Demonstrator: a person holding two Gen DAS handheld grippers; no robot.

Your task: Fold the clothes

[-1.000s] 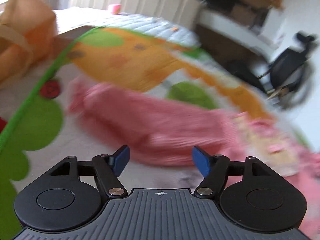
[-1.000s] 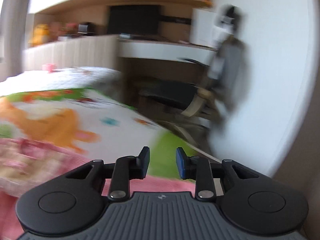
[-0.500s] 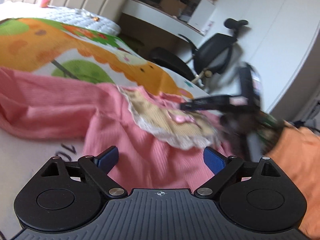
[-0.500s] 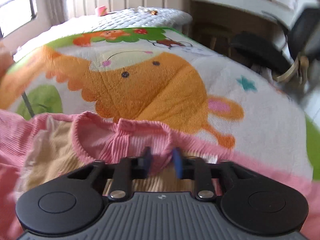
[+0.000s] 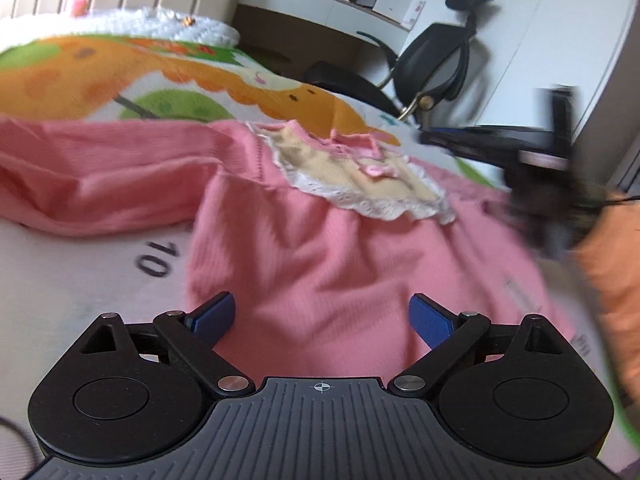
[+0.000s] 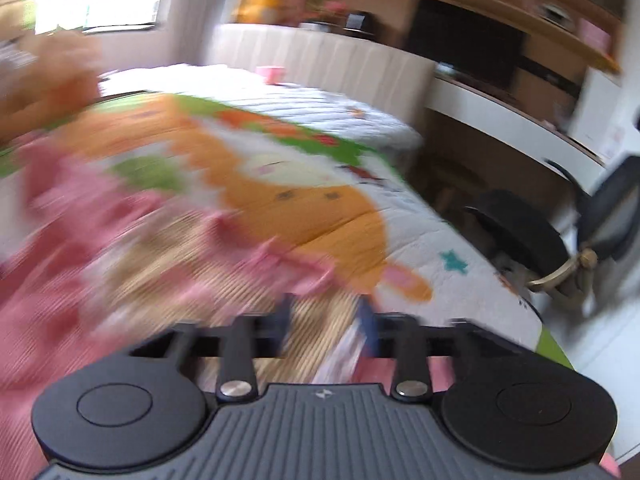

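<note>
While we hover low over the bed:
Left gripper (image 5: 321, 317): our blue fingers spread wide, above the hem, holding nothing.
Pink garment (image 5: 304, 240): lies spread on the cartoon blanket (image 5: 100, 76), lace-edged beige collar (image 5: 356, 176) toward the office chair (image 5: 436, 68).
Right gripper (image 6: 326, 320): blurred; our fingers stand apart over the collar area, gripping nothing we can make out.

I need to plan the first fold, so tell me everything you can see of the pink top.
The pink top looks like ribbed knit, with a beige chest panel edged in white lace and a small pink bow. It lies rumpled, front up, on the cartoon-print blanket, one sleeve stretched sideways. The open left gripper straddles its lower part.
</note>
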